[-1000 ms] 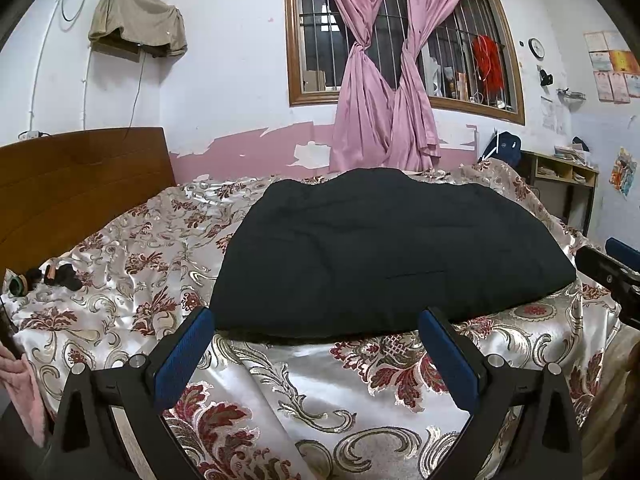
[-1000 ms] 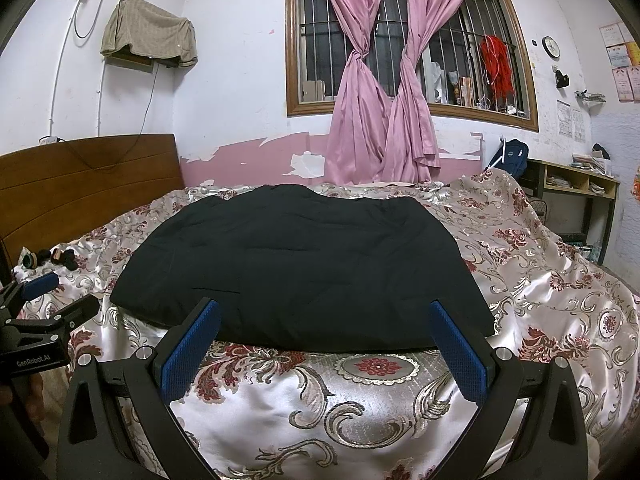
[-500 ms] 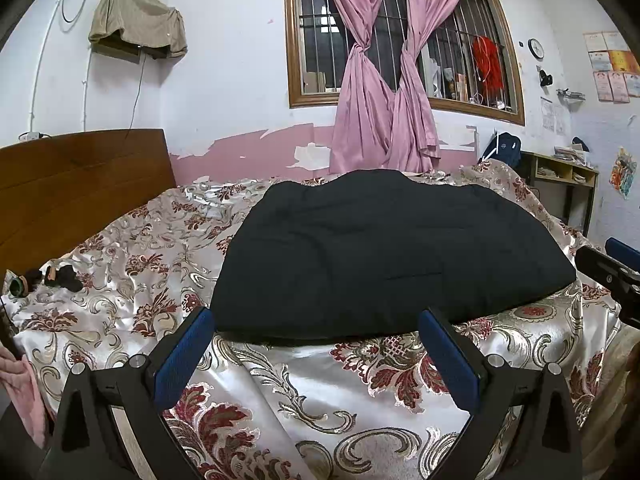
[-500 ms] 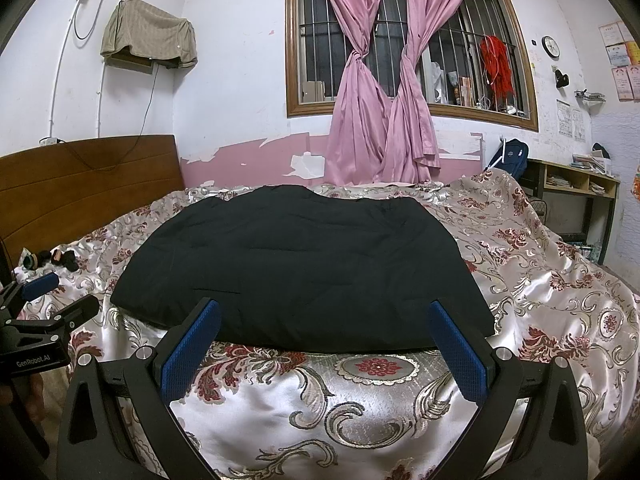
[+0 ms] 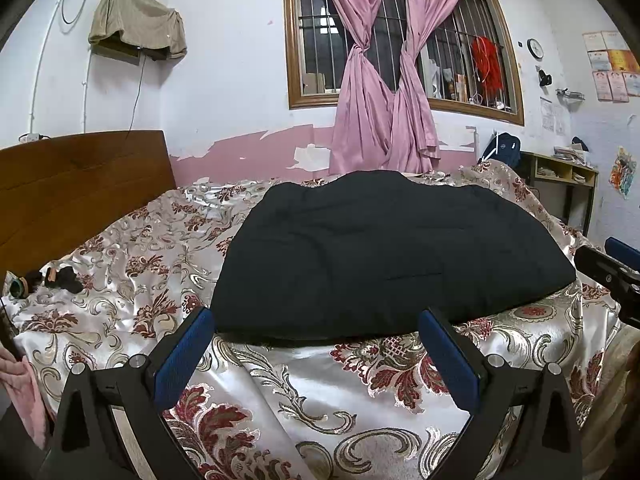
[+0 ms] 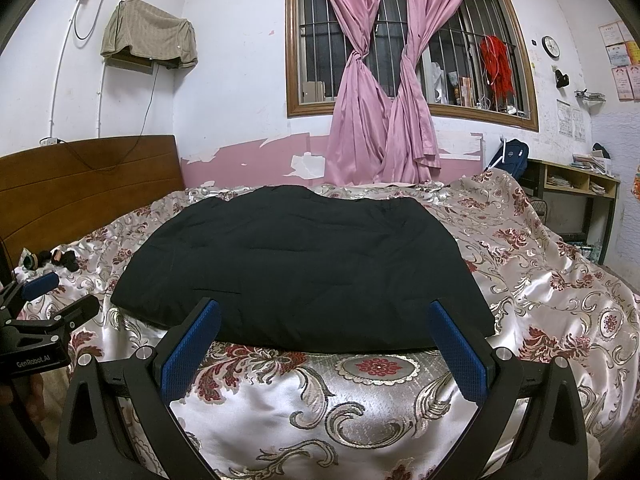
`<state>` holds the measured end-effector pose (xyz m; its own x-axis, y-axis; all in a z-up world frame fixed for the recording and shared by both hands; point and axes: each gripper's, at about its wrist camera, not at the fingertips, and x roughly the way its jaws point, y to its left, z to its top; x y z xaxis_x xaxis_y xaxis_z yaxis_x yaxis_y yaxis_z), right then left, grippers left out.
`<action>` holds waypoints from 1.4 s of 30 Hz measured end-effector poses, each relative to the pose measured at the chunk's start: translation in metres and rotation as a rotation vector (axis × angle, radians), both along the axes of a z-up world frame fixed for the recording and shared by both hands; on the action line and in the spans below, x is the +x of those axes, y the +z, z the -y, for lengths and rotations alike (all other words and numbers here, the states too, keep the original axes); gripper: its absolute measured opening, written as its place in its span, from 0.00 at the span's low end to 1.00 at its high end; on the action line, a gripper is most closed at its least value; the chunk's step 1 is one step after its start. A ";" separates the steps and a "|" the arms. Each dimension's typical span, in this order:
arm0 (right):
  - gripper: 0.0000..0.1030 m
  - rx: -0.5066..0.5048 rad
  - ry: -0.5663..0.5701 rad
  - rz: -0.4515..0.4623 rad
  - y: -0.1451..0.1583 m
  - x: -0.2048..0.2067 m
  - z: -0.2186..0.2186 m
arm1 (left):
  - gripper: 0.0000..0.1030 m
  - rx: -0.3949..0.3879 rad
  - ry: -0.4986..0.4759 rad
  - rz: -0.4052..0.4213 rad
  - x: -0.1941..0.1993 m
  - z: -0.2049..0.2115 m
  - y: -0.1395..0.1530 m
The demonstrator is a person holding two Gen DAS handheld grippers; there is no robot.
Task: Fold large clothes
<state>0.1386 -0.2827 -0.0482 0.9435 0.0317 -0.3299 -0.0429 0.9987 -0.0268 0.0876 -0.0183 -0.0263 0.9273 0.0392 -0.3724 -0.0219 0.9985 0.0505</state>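
Note:
A large black padded garment (image 5: 384, 252) lies flat on the bed, folded into a broad block; it also shows in the right wrist view (image 6: 304, 268). My left gripper (image 5: 316, 320) is open and empty, hovering just before the garment's near edge. My right gripper (image 6: 324, 312) is open and empty, also just short of the near edge. The right gripper shows at the right edge of the left wrist view (image 5: 612, 276); the left gripper shows at the left edge of the right wrist view (image 6: 44, 316).
The bed has a shiny floral cover (image 6: 380, 412) and a wooden headboard (image 5: 76, 192) at left. Small dark items (image 5: 60, 278) lie near the headboard. A window with pink curtains (image 6: 384, 92) is behind; a wooden shelf (image 6: 576, 184) stands at right.

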 end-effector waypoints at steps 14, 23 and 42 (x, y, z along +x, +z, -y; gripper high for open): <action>0.98 0.000 -0.001 0.000 0.000 0.000 0.000 | 1.00 0.002 0.000 0.001 0.000 0.000 0.000; 0.98 0.001 -0.001 0.000 -0.001 0.000 0.000 | 1.00 0.000 0.000 0.000 0.000 0.000 -0.001; 0.98 0.001 -0.001 -0.001 -0.001 0.000 -0.002 | 1.00 -0.005 -0.001 -0.009 0.001 -0.003 0.003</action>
